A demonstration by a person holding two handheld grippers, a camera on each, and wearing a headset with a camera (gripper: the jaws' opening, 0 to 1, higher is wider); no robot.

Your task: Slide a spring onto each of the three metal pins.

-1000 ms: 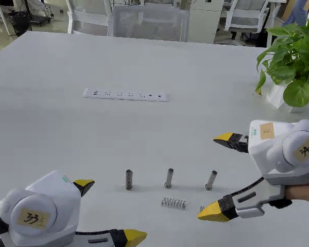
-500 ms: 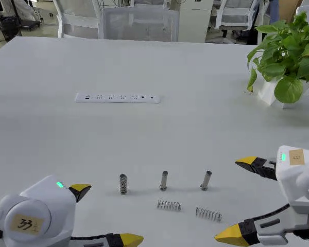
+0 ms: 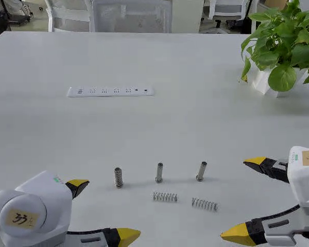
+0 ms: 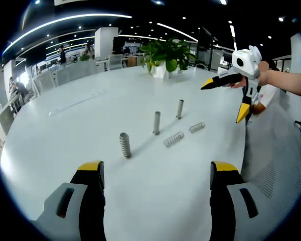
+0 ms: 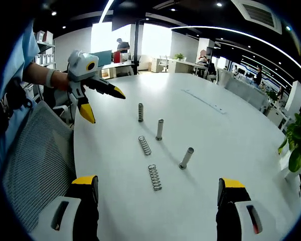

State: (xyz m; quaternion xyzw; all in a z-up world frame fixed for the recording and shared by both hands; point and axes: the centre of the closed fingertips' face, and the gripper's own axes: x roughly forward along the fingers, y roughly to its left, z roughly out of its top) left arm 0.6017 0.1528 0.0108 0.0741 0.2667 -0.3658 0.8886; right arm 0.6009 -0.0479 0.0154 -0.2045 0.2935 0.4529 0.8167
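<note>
By the right gripper (image 3: 243, 198), a loose spring (image 3: 204, 204)
Flat, crosswise, just left of those wide-apart jaws, before a bare pin (image 3: 201, 171); left gripper (image 3: 103, 209) gapes too.

Three upright pins (image 3: 159, 172), leftmost wearing a spring (image 3: 118, 177), two loose springs (image 3: 165, 196) lying near them
</note>
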